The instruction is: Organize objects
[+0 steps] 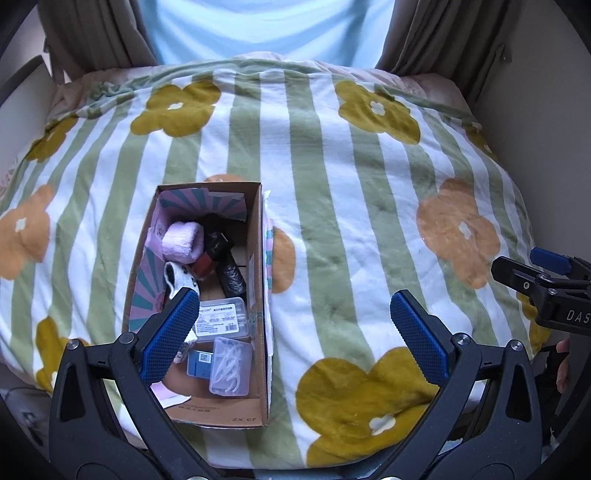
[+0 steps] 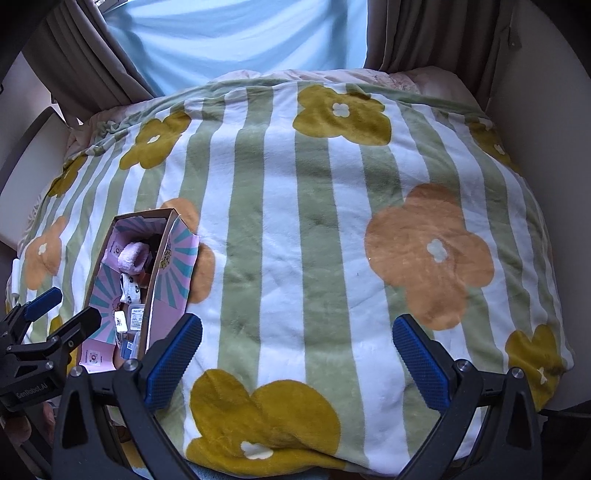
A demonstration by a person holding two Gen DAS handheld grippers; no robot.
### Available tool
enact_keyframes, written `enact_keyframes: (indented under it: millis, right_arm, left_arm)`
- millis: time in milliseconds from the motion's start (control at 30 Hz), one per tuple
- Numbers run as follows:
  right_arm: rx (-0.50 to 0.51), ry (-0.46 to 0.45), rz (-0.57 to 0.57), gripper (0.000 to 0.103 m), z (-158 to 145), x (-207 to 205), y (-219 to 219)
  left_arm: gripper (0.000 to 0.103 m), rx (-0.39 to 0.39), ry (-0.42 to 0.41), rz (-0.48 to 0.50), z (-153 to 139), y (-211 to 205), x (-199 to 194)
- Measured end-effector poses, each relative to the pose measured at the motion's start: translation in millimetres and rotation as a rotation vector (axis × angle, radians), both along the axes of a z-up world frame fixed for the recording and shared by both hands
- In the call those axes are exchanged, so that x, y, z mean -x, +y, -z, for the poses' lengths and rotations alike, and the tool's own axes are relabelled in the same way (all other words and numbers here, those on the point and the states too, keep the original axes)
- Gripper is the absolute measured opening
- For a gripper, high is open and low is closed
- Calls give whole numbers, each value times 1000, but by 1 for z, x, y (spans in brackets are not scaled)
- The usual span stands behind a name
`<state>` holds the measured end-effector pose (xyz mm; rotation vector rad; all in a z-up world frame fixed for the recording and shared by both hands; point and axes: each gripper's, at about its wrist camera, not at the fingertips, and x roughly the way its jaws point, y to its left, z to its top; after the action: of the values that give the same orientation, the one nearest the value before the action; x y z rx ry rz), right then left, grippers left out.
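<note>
An open cardboard box [image 1: 258,258] lies on the flowered blanket, lower left in the left wrist view. Inside are a pink fluffy roll [image 1: 183,242], a white patterned sock [image 1: 179,279], a dark red item [image 1: 204,266], a black bundle [image 1: 231,277], a labelled clear case [image 1: 221,317], a blue box [image 1: 199,363] and a clear case of white picks [image 1: 231,366]. My left gripper [image 1: 295,328] hangs open above the box's near right side, its left finger over the contents. My right gripper [image 2: 297,350] is open over bare blanket, right of the cardboard box [image 2: 162,288].
The striped green and white blanket [image 1: 332,221] with yellow and orange flowers covers the whole bed. Curtains [image 1: 92,33] and a bright window stand behind it. Pale walls or boards flank both sides. The right gripper's body [image 1: 546,284] shows at the right edge of the left wrist view.
</note>
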<state>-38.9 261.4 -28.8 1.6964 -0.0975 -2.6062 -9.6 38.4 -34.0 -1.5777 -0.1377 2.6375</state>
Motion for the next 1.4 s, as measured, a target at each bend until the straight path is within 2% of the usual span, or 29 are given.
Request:
enact_keyframes:
  millis: [1400]
  right_arm:
    - [-4, 9, 1, 103, -6, 2, 4]
  left_arm:
    - [103, 13, 2, -25, 1, -2, -3]
